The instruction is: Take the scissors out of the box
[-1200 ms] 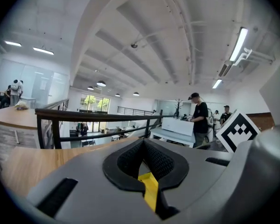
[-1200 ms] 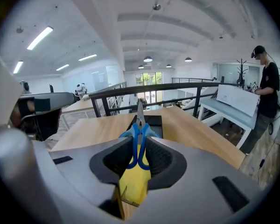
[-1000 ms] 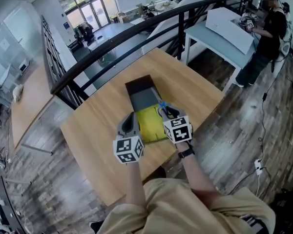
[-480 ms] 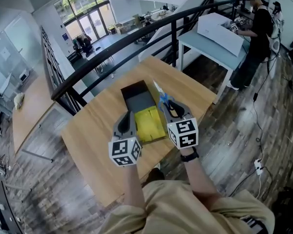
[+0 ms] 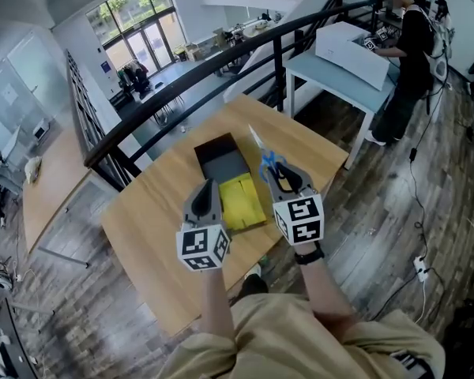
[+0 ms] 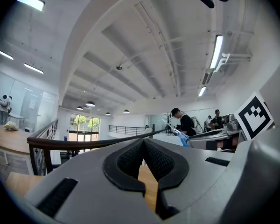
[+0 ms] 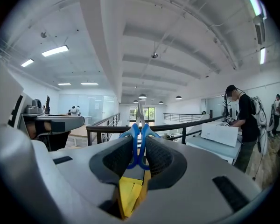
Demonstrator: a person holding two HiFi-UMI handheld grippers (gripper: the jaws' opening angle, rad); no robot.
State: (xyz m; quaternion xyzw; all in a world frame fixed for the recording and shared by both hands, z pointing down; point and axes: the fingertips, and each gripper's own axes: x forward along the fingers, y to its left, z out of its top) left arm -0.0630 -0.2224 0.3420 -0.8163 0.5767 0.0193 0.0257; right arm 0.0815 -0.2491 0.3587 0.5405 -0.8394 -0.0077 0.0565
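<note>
So the right gripper (image 5: 275, 169) has its fingers (image 7: 115, 158) clenched on the blue handles of the scissors (image 5: 267, 159), and the blades poke out ahead, up and away from the person. In the head view the scissors hang above the right edge of the box (image 5: 221, 150), clear of its dark inside and the yellow flap (image 5: 241, 200). They look out of the box to me, so I'd call what's left a carry and a set-down.

The grip is only on the handle loops, so the blade end could swing. I'd go slow and level, with no wrist flicks. Head for the bare counter (image 5: 150, 212) to the right of the box and lower until the blades lie flat before letting go.

The left gripper (image 5: 206, 188) floats over the near-left corner of the box with its fingers (image 6: 130, 158) pinched together on nothing. Leave it there, or rest it on the box if it slides.
</note>
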